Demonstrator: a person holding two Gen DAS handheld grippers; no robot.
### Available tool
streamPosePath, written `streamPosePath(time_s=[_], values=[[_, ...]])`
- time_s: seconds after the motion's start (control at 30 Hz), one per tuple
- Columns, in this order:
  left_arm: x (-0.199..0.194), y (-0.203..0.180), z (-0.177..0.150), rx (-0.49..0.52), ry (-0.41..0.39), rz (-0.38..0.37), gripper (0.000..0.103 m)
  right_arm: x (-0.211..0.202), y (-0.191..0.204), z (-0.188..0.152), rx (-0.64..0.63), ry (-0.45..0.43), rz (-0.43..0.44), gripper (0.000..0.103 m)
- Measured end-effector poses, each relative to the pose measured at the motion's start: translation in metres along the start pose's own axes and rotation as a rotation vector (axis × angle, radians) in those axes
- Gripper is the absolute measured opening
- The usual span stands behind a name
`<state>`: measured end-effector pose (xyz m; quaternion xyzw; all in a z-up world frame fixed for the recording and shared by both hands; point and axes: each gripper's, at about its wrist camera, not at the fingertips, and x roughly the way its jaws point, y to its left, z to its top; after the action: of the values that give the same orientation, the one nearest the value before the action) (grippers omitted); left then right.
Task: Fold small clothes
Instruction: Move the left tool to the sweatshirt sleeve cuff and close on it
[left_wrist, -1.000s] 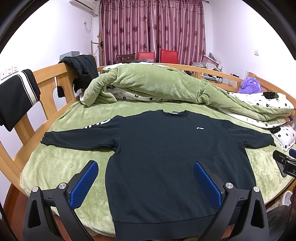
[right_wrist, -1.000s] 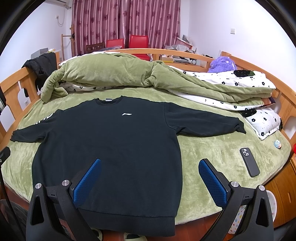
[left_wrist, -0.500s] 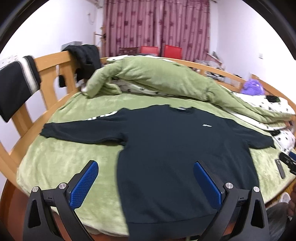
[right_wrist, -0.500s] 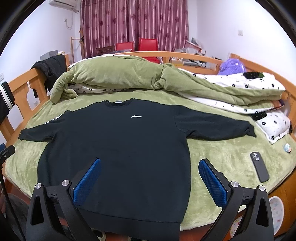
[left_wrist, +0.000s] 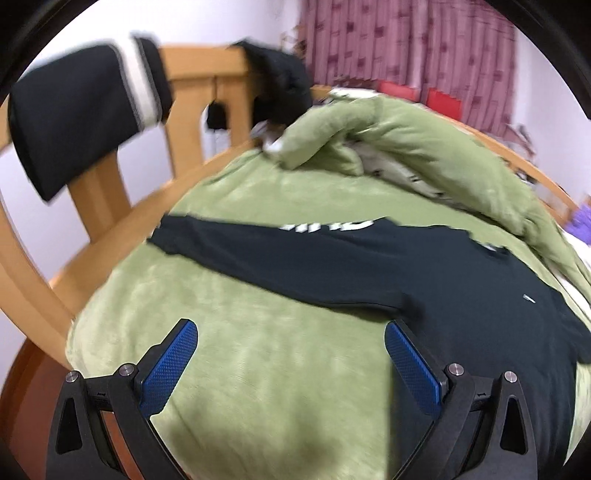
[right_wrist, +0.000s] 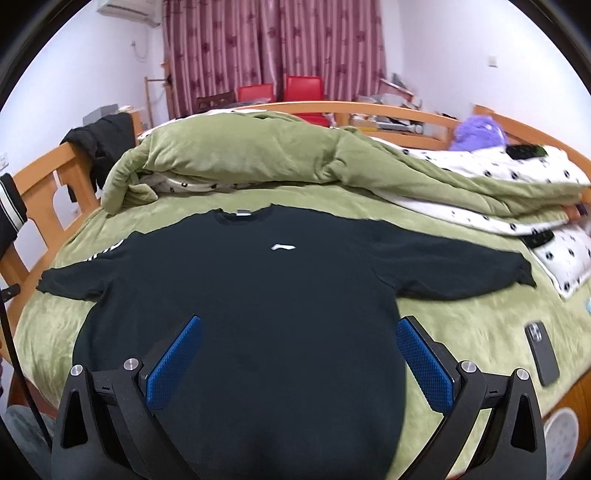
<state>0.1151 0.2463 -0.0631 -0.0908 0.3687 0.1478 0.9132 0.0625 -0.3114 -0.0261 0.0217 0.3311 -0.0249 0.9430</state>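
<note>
A round bed (right_wrist: 66, 332) with a green cover fills both views, ringed by a wooden frame (right_wrist: 37, 184). Along its far side lies a bunched green quilt (right_wrist: 258, 155), its white flowered lining showing at the right. In front of the quilt a black sweatshirt (right_wrist: 280, 295) lies flat on the cover, front up, neck toward the quilt and both sleeves stretched out sideways — a small white logo sits on the chest, and white letters run along one sleeve (left_wrist: 258, 251).

The left gripper (left_wrist: 290, 363) hangs above the green cover beside that sleeve, fingers spread wide with nothing between them; its view is blurred. The right gripper (right_wrist: 299, 358) hangs over the lower body of the sweatshirt, also spread wide and empty, not touching the cloth as far as can be seen.

A dark phone (right_wrist: 541, 352) lies on the cover well to the right of the sweatshirt, near the bed's edge. A purple plush toy (right_wrist: 480, 133) sits at the far right.
</note>
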Motion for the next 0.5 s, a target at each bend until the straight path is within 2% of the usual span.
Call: streamPosePath(time_s=[0.1,0.2,0.27,0.43,0.5], values=[[0.035,0.019,0.0,-0.049,0.03,0.023,0.098,0.013,0.015,0.015,-0.018,-0.009,0.007,0.103],[0.067,0.032,0.0,-0.046,0.053,0.043,0.098,0.027,0.024,0.023,-0.008,-0.002,0.069,0.103],[0.083,0.041,0.001,-0.06,0.058,0.047,0.097,0.038,0.028,0.024,0.009,-0.003,0.113,0.103],[0.132,0.067,0.01,-0.145,0.061,0.04,0.091,0.066,0.03,0.018,0.072,0.017,0.146,0.102],[0.152,0.077,0.017,-0.185,0.066,0.028,0.084,0.08,0.03,0.018,0.097,0.041,0.158,0.094]])
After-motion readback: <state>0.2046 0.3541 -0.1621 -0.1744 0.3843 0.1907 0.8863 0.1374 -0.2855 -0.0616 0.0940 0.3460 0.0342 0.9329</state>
